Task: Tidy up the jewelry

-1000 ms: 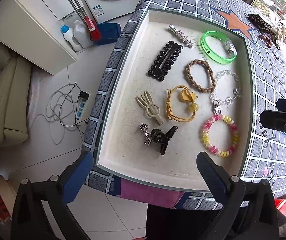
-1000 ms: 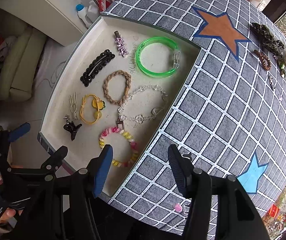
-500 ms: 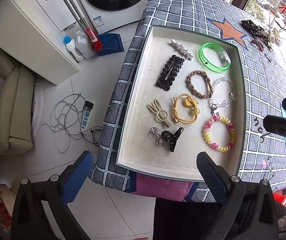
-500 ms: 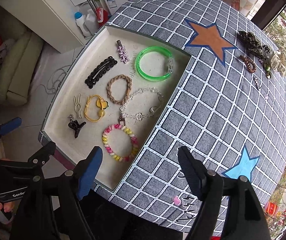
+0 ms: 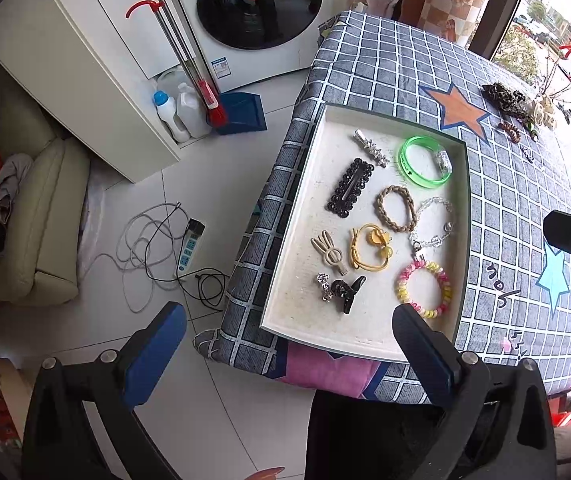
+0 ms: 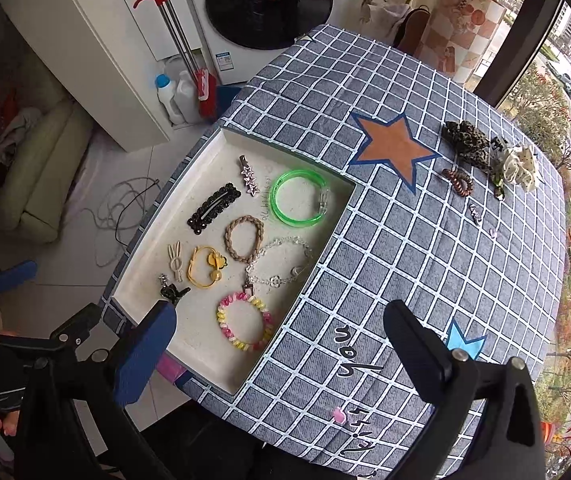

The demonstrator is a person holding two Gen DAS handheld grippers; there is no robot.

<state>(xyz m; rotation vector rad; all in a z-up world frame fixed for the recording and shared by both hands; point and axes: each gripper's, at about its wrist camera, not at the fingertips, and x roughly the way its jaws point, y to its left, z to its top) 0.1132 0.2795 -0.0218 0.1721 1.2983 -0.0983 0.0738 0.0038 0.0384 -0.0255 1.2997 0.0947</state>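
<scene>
While both tools (image 5: 285, 340) (image 6: 281, 344) hang empty, the right's jaws opening, the small brown coiled plastic hair tie (image 6: 458, 181) on the surface looks light, springy; pinch across its rim.

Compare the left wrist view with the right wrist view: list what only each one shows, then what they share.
Only the left wrist view: the power strip on the floor and the open left gripper, nothing between its fingers.

Only the right wrist view: the right gripper, jaws opening with nothing between them, and the pink bead on the near tablecloth.

Both: the tray, its green bangle, the pink-and-yellow bracelet, and the leopard scrunchie.
</scene>
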